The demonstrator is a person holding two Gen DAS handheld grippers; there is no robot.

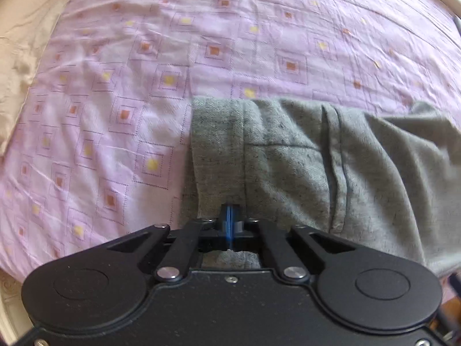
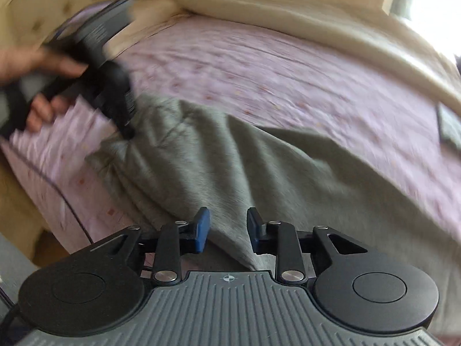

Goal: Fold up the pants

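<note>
Grey heathered cotton pants (image 1: 302,158) lie spread across a lilac square-patterned bed sheet (image 1: 115,101); the left tongs (image 1: 229,225) pinch a hem edge, apparently to carry the fold, while the right tongs (image 2: 227,230) hover parted and empty over the cloth

Right gripper (image 2: 228,229): blue pads parted, hovering over grey pants (image 2: 230,167). Pants: spread across lilac patterned bedsheet (image 2: 288,66). Left gripper (image 2: 128,132): blurred, held by a hand (image 2: 43,86), tip at pants' far-left edge. Cream blanket (image 2: 288,8): bunched behind.
</note>
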